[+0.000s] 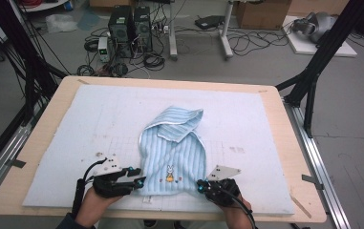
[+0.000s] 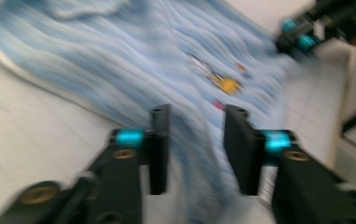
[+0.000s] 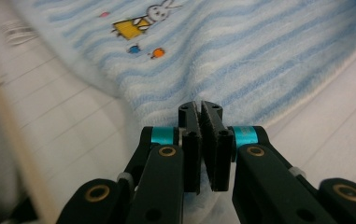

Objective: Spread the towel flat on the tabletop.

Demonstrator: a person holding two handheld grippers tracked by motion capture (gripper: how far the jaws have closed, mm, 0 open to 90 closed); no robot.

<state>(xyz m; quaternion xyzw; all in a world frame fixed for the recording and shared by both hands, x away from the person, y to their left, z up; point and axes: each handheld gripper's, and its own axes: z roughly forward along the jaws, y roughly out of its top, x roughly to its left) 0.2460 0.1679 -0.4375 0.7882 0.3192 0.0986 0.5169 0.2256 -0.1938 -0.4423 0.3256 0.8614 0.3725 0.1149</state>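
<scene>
The striped blue towel [image 1: 172, 150] bears an embroidered rabbit [image 1: 169, 172] but no readable writing. It lies mid-surface on a white mat [image 1: 98, 119], its far end folded back. The left tongs [image 1: 139, 180] stand spread, cloth between them; the right tongs [image 1: 200, 187] pinch the near right corner. Computer towers [image 1: 129, 26] stand on the floor beyond.

Your towel [image 1: 172, 155] is a light blue one with paler stripes running along its length and a white edging. It lies near the middle of the surface's near half, bunched narrow, with its far end folded back over itself into a loose flap. Close to its near edge you have a small embroidered rabbit above a yellow patch, face up. The near edge lies rumpled, its two corners drawn outward
</scene>
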